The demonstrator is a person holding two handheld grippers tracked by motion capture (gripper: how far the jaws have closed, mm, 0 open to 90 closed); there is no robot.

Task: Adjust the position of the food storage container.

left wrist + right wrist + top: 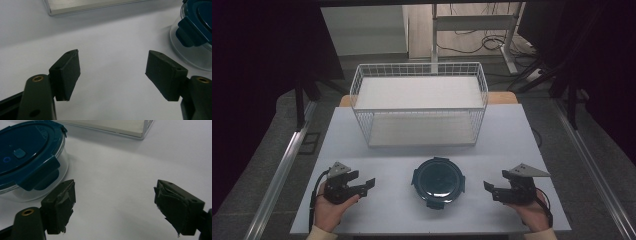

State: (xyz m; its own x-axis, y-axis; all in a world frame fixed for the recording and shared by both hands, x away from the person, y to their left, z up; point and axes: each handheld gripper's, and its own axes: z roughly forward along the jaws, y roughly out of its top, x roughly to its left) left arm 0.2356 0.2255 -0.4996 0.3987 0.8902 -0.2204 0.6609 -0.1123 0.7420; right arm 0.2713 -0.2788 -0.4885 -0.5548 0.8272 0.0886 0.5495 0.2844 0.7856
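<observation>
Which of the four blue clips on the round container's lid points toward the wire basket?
The far clip on the container, at the lid's top edge in the high view, faces the basket. The others face each claw and the person.

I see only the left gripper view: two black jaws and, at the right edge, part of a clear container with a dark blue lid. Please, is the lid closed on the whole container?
Observer: Yes. In the high view the round dark blue lid covers the whole clear round container, with its clips folded down at the sides.
Operator: Where is the other gripper?
Observer: The right gripper rests on the white table at the container's other side, apart from it, jaws open with nothing between them.
Operator: What is the pale strip at my top edge?
Observer: It is the base of a white wire basket with two shelves, beyond the container.
</observation>
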